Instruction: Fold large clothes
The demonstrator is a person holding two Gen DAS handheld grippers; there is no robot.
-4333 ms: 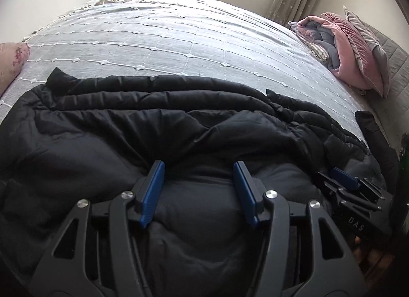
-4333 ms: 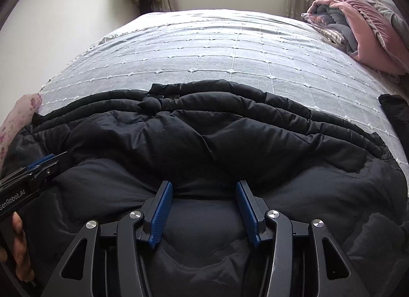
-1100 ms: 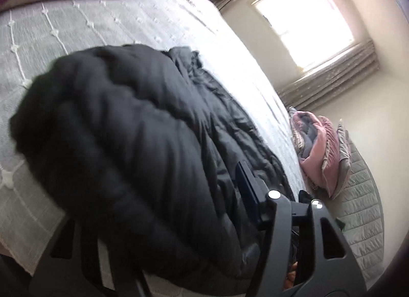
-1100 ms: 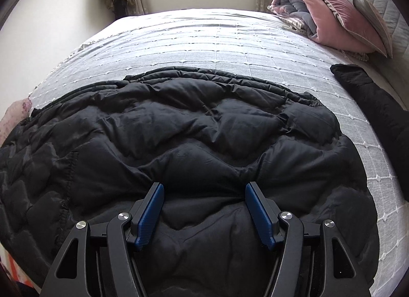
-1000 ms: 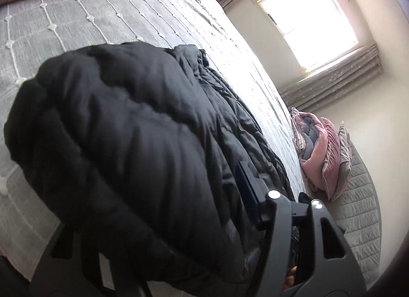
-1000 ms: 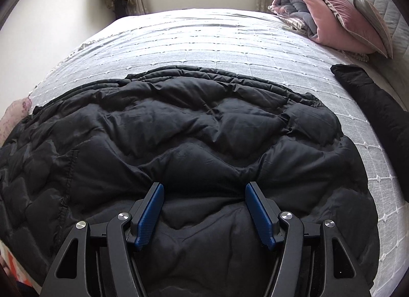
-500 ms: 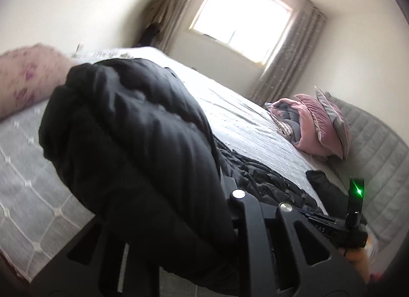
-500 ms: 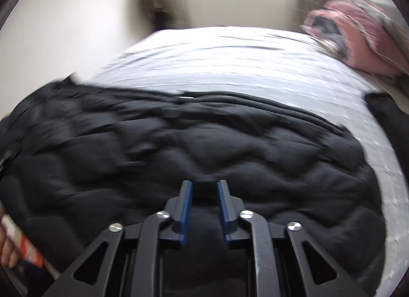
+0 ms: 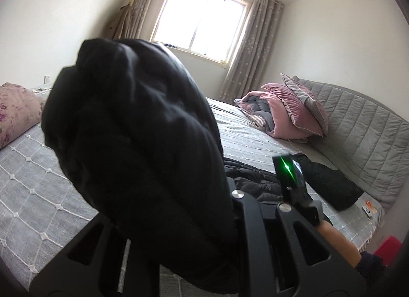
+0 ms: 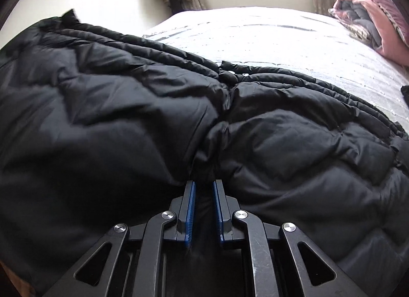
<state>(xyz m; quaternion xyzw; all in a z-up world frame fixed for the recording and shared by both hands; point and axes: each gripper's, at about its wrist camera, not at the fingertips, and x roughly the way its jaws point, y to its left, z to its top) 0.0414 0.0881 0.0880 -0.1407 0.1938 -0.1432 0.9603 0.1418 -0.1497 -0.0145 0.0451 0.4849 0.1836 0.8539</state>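
Observation:
A large black quilted down jacket (image 10: pixel 127 118) lies across the near side of the grey bed (image 10: pixel 281 36). My right gripper (image 10: pixel 204 189) is shut on a pinch of the jacket's near edge, its blue pads pressing the fabric. In the left wrist view a bulky bunch of the same jacket (image 9: pixel 143 143) is lifted above the bed and drapes over my left gripper (image 9: pixel 204 225), hiding its fingertips; the gripper holds it up. The right gripper's body with a green light (image 9: pixel 288 169) shows at the right of that view.
Pink and grey folded bedding and pillows (image 9: pixel 286 110) rest against the grey padded headboard (image 9: pixel 363 128). A separate black garment (image 9: pixel 329 182) lies near the headboard. A floral pillow (image 9: pixel 15 110) sits at the left bed edge. A window with curtains (image 9: pixel 199 21) is behind.
My right gripper has closed on the jacket's near edge. My left gripper has raised its end of the jacket higher off the bed and swung toward the window.

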